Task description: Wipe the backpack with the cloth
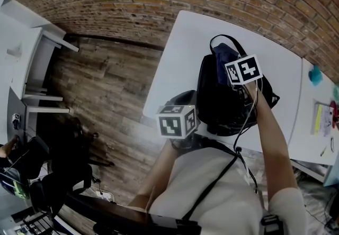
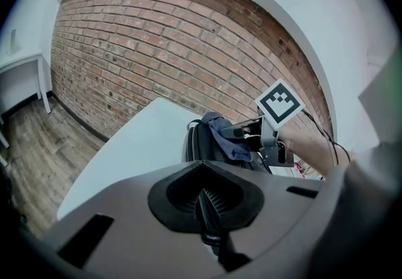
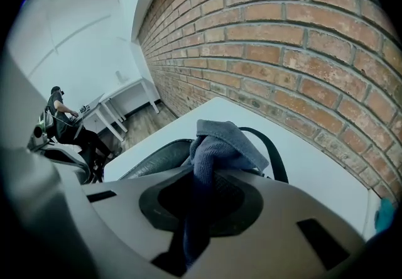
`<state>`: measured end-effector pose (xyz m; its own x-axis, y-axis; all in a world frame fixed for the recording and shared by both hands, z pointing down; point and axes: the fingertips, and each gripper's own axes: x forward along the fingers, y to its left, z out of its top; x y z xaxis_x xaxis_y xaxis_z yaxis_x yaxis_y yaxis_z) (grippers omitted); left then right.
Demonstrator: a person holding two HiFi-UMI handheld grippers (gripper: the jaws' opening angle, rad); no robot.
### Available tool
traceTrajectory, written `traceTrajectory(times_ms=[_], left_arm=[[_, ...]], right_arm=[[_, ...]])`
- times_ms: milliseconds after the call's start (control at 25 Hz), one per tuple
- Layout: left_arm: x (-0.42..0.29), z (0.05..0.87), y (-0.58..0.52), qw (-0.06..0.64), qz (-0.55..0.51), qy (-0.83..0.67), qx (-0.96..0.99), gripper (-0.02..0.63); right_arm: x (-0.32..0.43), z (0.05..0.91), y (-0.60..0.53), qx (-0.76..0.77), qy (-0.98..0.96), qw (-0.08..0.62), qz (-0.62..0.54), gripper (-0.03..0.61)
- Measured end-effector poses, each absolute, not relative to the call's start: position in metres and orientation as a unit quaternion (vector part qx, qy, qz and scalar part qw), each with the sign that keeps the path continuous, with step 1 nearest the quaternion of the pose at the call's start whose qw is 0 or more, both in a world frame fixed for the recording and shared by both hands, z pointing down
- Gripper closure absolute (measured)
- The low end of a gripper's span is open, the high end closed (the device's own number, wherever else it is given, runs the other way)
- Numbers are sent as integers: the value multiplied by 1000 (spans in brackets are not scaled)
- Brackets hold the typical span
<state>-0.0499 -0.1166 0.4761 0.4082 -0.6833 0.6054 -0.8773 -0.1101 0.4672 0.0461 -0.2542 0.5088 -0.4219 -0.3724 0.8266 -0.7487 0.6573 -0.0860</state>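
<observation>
At the left, the left gripper [image 2: 210, 208] is held closed with nothing between its jaws, by the near edge of the table [image 1: 175, 54] and short of the backpack [image 1: 220, 99]. The backpack stands toward the middle of the white table. At its top the blue cloth [image 3: 217, 142] is pinched in the right gripper [image 3: 198, 208], with its bunched free end draped over the bag's upper part.

For a good wipe, the cloth should be pressed flat to the fabric and drawn in overlapping strokes. The bag would likely be best steadied by the empty left gripper, since a soft bag may be expected to shift.

The closed, empty jaws and the right gripper's side are shown only in the left gripper view. The cloth running between the jaws, and a person [image 3: 59, 108] at a far desk [image 3: 119, 98], are shown only in the right gripper view.
</observation>
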Motion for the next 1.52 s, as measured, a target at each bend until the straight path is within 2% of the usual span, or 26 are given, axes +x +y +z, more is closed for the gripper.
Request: traceTrajectory(times_ms=[800, 1520], left_arm=[[-38, 474, -99, 402, 120, -518, 746, 611], [-31, 474, -89, 401, 124, -506, 753, 611]], right_arm=[[33, 497, -180, 306, -833, 414, 202, 532], [29, 510, -117, 270, -828, 454, 189, 531]])
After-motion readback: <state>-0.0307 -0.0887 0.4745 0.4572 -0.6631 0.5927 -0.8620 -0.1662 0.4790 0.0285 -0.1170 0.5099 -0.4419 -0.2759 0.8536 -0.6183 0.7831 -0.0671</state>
